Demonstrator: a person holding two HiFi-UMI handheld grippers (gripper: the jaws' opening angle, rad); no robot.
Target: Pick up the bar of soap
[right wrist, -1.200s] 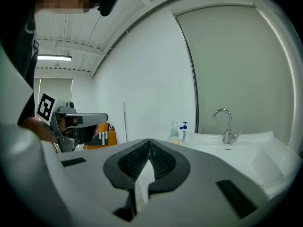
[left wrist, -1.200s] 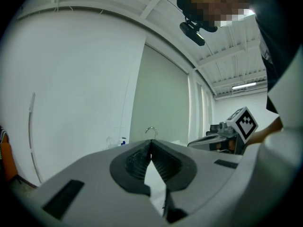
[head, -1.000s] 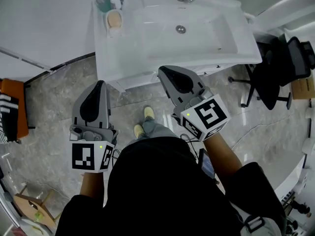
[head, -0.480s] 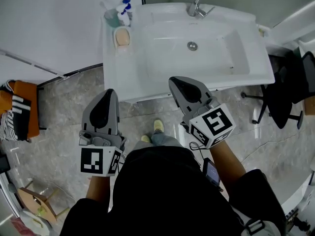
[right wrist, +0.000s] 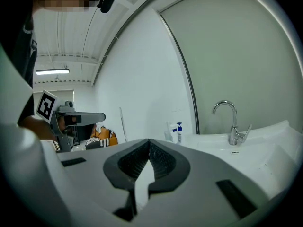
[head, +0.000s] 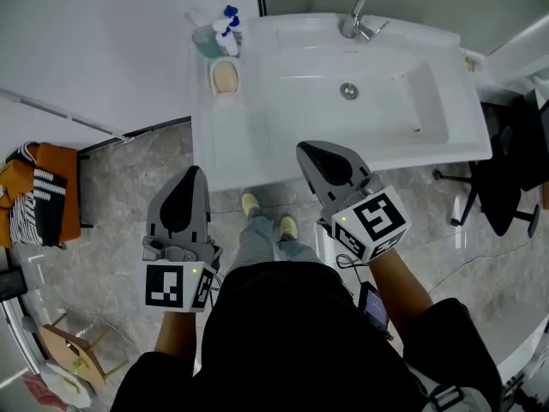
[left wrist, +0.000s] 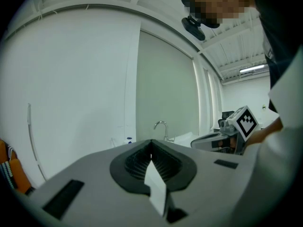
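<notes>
An orange striped cloth (head: 39,191) lies on the floor at far left. The left gripper (head: 193,173) hangs over the floor near the white sink (head: 257,157), jaws closed on nothing. The bar of soap (head: 225,77) sits in a dish on the sink's left ledge, just near a blue-capped bottle (head: 230,26). The right gripper (head: 303,149), also closed and empty, hovers at the sink's near edge, well apart from the soap.

White sink (head: 225,148) with faucet (head: 353,24); spray bottle (head: 232,29) at corner; chair (head: 506,166) right.
</notes>
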